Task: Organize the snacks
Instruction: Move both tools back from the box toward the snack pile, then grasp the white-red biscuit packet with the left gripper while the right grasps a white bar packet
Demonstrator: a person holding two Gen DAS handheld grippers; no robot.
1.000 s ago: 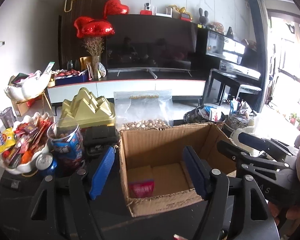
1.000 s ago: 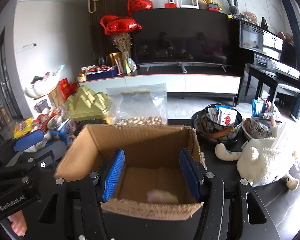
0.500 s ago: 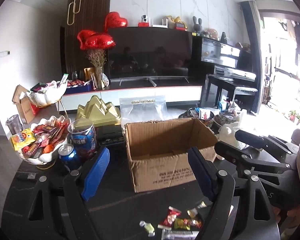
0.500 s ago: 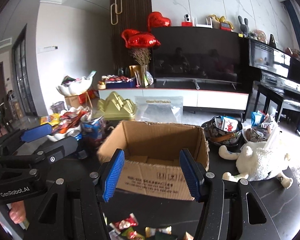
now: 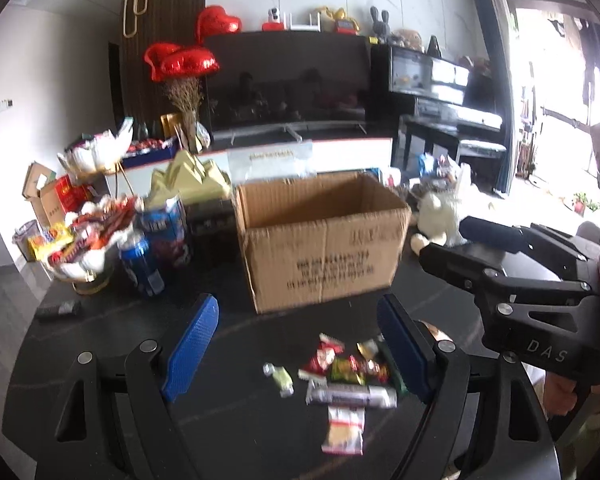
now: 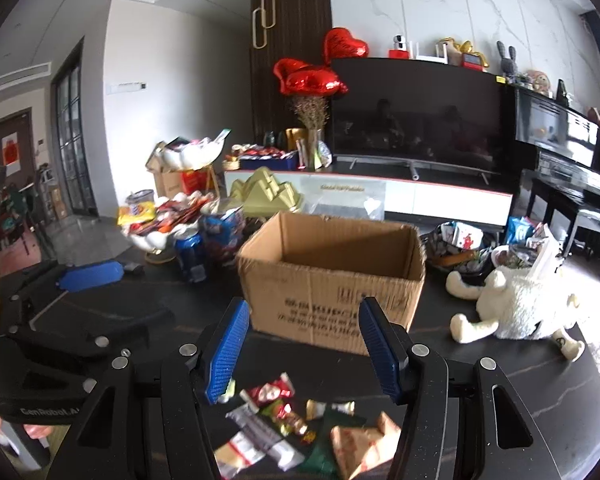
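Note:
An open cardboard box stands mid-table. In front of it lies a heap of small wrapped snacks on the dark tabletop. My left gripper hangs open above the heap's left side, nothing between its blue pads. My right gripper is open too, over the same heap, and holds nothing. The right gripper's black body shows at the right of the left wrist view. In the right wrist view the left gripper shows at the left.
Left of the box stand a blue can, a blue snack tub and a white bowl of packets. A white plush sheep and snack bowls lie to the right. A gold mountain-shaped box sits behind.
Both grippers have drawn back from over the box toward the table's near side. The box interior has dropped out of sight and the snack heap has come into view below the pads.

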